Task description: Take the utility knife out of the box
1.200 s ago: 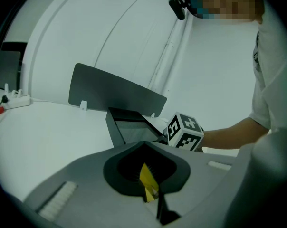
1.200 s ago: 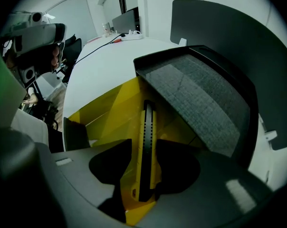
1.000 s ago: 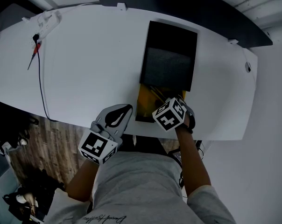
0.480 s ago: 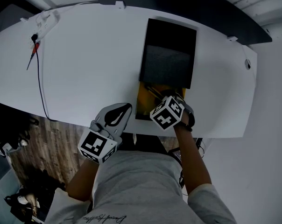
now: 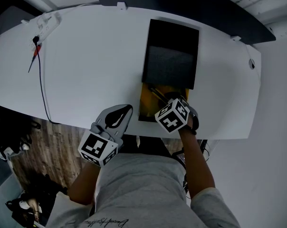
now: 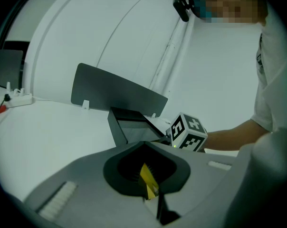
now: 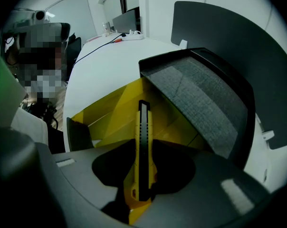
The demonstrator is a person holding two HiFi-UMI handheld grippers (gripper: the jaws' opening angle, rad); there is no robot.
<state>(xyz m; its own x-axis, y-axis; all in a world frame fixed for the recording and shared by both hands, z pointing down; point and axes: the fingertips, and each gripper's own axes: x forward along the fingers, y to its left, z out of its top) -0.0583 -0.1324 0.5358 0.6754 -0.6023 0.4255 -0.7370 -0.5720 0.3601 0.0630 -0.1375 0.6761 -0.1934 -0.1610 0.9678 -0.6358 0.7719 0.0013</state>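
Observation:
An open box lies on the white table [image 5: 86, 65]: a black lid with grey foam [image 5: 172, 56] folded back, and a yellow tray [image 5: 147, 103] near the front edge. A yellow and black utility knife [image 7: 143, 141] lies lengthways in the tray. My right gripper [image 7: 142, 177] points steeply down into the tray; its jaws have just been closing and now press on the knife's handle end. In the head view its marker cube [image 5: 173, 115] hides the fingertips. My left gripper [image 5: 120, 114] rests at the table's front edge, left of the box, shut on nothing.
A thin black cable with a red tip [image 5: 39, 75] runs down the left of the table from a white power strip [image 5: 48, 22]. A dark partition [image 6: 116, 91] stands along the far edge. Wooden floor [image 5: 48, 146] shows below the front edge.

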